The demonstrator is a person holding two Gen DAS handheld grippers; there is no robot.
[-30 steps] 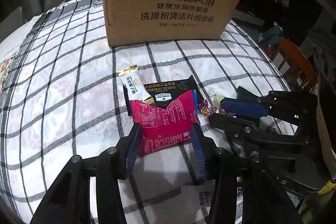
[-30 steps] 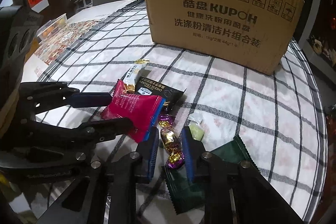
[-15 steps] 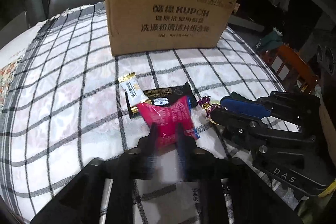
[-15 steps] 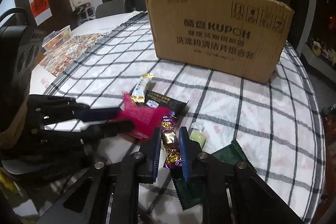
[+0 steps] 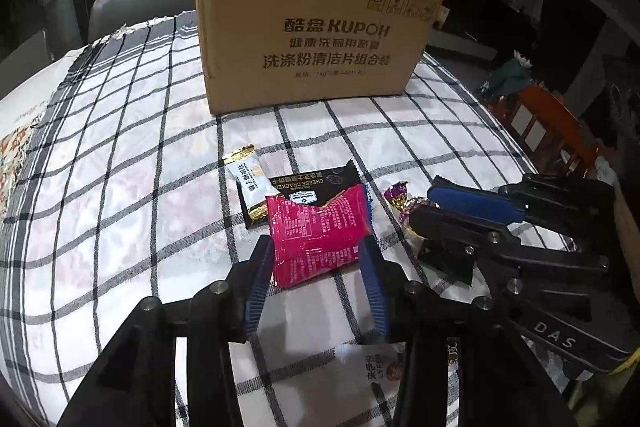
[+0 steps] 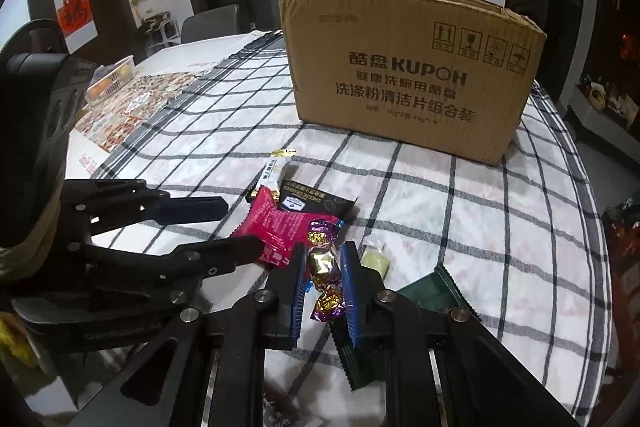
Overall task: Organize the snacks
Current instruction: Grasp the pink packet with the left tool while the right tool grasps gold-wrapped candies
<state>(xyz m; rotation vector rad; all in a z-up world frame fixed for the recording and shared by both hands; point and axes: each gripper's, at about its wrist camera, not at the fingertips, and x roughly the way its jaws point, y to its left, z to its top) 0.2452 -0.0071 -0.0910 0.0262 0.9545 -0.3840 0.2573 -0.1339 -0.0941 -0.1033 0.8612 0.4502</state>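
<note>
A red snack packet (image 5: pixel 318 233) lies on the checked cloth between the fingers of my left gripper (image 5: pixel 316 259), whose jaws stand apart beside it. My right gripper (image 6: pixel 322 265) is shut on a gold and purple wrapped candy (image 6: pixel 322 263). A black cheese cracker packet (image 5: pixel 316 183) and a white and gold bar (image 5: pixel 250 183) lie just beyond the red packet. A second purple candy (image 6: pixel 322 231), a pale green sweet (image 6: pixel 375 261) and a dark green packet (image 6: pixel 430 291) lie near my right gripper. The open cardboard box (image 5: pixel 308 43) stands at the back.
The round table's checked cloth (image 5: pixel 120 187) ends to the right, where an orange chair (image 5: pixel 552 119) stands. A grey chair (image 5: pixel 136 3) stands behind the box. A white basket (image 6: pixel 110 79) sits far left in the right wrist view. A white wrapper (image 5: pixel 380 363) lies under my left gripper.
My left gripper closed in on the red packet half a second ago and now stands open again around it. My right gripper has narrowed onto the wrapped candy. Both cameras have risen slightly.
</note>
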